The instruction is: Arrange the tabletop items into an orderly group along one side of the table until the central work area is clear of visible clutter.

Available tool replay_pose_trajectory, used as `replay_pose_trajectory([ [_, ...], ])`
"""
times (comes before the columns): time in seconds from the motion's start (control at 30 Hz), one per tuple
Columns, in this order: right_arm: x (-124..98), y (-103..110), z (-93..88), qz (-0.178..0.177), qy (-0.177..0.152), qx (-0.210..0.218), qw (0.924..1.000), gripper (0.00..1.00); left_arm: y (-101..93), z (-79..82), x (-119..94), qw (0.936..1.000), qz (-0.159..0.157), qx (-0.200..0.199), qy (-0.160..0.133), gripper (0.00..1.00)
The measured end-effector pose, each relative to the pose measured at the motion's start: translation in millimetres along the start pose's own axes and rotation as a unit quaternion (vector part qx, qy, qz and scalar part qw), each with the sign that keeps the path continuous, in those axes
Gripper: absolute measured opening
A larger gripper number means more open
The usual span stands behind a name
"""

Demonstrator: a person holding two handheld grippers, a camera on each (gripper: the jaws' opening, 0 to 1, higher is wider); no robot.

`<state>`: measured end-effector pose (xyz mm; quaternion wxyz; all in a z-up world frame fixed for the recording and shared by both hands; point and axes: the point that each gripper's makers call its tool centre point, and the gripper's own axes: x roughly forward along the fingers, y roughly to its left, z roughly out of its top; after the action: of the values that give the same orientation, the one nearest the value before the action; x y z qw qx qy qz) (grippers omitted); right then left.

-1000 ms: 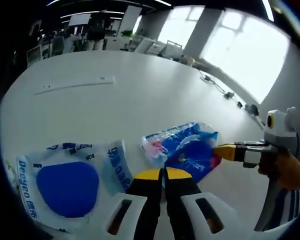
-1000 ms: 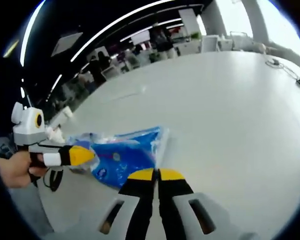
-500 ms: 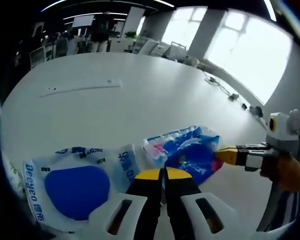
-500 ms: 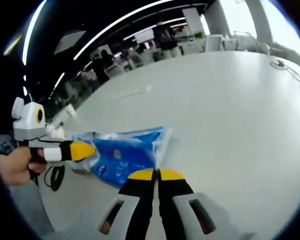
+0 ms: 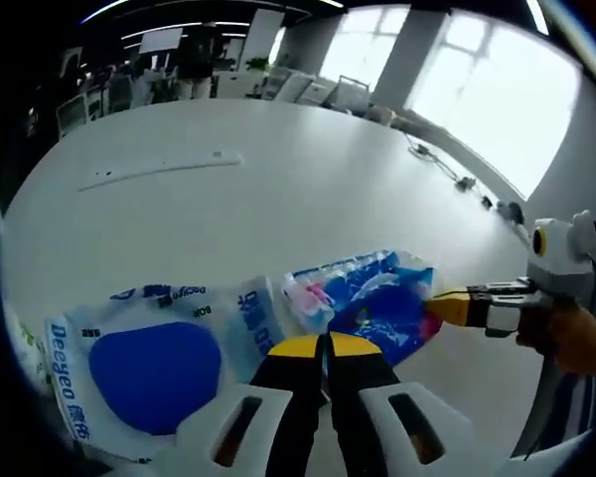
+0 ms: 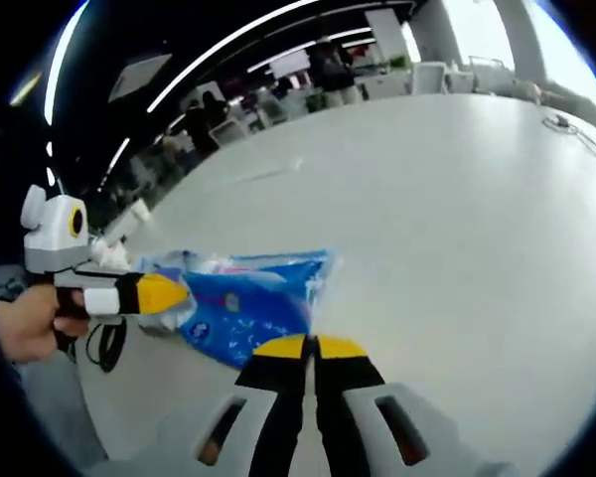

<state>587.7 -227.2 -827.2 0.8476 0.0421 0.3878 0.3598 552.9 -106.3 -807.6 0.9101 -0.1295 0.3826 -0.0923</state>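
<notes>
Both claws pinch the blue printed packet (image 5: 372,298), which lies near the counter (image 5: 278,189) edge close to the person: left claw (image 5: 325,344) jaws closed on its near end, right claw (image 6: 312,346) jaws closed on its far corner. The white pouch with the blue oval (image 5: 149,363) lies just beside it, touching. Step looks like shifting the packet into the group; next move probably calls for sliding it snug alongside the pouch, then letting go.
</notes>
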Motion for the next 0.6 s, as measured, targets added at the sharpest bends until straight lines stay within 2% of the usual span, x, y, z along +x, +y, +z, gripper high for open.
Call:
replay_pose_trajectory([
  [0.6, 2.3, -3.6, -0.8, -0.006, 0.004, -0.005, 1.0, 0.0, -1.3, -1.7, 1.8, 1.0, -0.001, -0.007, 0.001, 0.0],
])
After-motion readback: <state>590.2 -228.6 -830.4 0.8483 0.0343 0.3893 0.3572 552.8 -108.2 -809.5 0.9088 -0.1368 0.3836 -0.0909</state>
